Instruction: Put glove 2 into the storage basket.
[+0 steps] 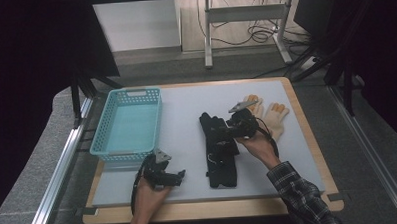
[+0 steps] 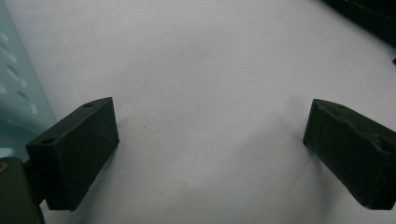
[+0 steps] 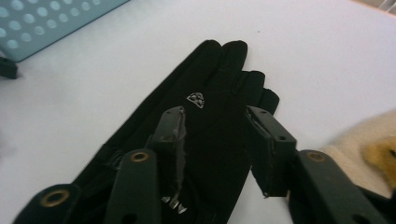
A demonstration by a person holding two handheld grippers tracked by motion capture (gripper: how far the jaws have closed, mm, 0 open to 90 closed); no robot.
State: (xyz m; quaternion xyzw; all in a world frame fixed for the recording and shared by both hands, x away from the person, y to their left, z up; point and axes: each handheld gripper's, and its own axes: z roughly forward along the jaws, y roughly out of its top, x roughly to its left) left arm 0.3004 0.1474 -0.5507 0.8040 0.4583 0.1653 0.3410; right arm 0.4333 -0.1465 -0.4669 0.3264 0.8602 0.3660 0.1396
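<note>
Grey tabletop [image 1: 186, 117], right gripper [image 3: 219, 140] fingers parted over black glove [image 3: 205, 121], left gripper [image 2: 210, 140] fingers wide, empty

We list: black glove [image 3: 210, 135] with a small white emblem; cream gloves [image 1: 267, 114] with orange fingertips; light blue perforated basket [image 1: 128, 122]; pale grey tabletop [image 1: 187, 122] edged in wood; sleeve [image 1: 302, 196] in dark plaid.

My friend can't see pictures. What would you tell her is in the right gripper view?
The right gripper hangs over a black glove on a white table, jaws open on either side of it. A blue basket sits at the top left corner, a cream glove at the right edge.
</note>
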